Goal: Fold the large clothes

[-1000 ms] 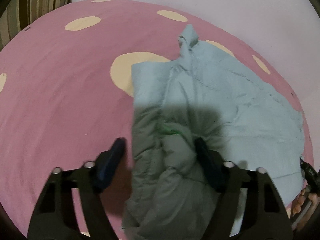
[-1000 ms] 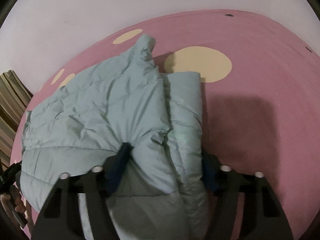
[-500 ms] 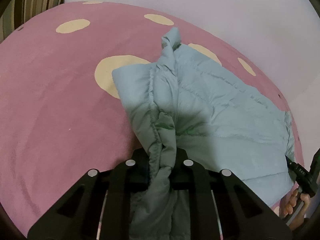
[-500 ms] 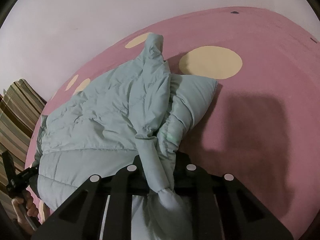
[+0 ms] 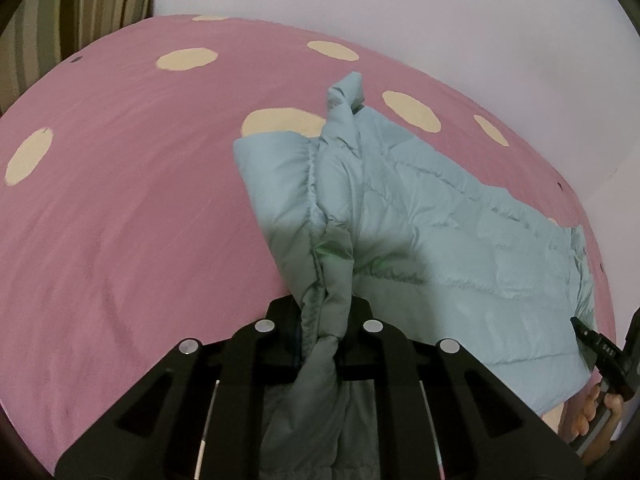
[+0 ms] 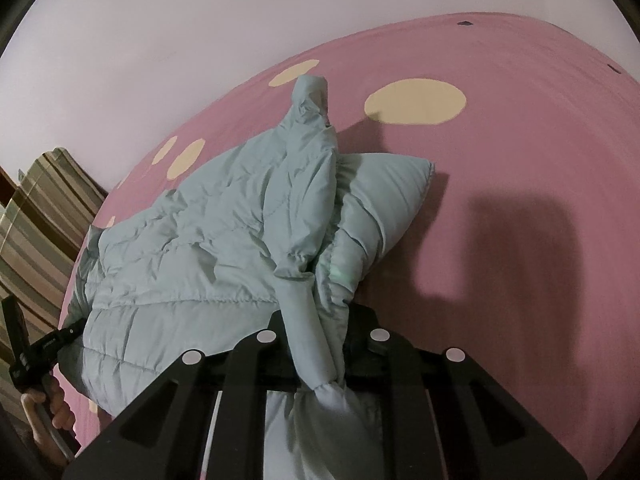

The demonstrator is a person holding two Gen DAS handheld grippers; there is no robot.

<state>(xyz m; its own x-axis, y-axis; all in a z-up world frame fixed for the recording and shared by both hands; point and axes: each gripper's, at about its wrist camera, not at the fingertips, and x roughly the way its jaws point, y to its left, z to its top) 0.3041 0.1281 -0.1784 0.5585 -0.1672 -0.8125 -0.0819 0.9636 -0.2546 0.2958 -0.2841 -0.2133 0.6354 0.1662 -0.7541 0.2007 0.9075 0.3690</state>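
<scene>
A pale blue-green puffer jacket (image 5: 440, 216) (image 6: 200, 248) lies across a pink bed sheet with cream dots (image 5: 120, 200) (image 6: 520, 160). My left gripper (image 5: 324, 312) is shut on a bunched fold at one edge of the jacket, and the fabric rises slightly from the sheet. At the opposite edge, my right gripper (image 6: 320, 320) is shut on another gathered fold. The folded sleeve and collar stick out beyond each grip. Each wrist view also catches the tip of the other gripper, held by a hand, at the jacket's far side.
A striped cushion or cloth (image 5: 60, 20) (image 6: 40, 208) sits past one end of the bed. A plain white wall (image 5: 440, 20) runs behind it. Bare pink sheet spreads on the outer side of each gripper.
Both grippers went from open around the jacket's edges to shut on pinched folds. The left one then pulled back and up, drawing the fabric with it.
</scene>
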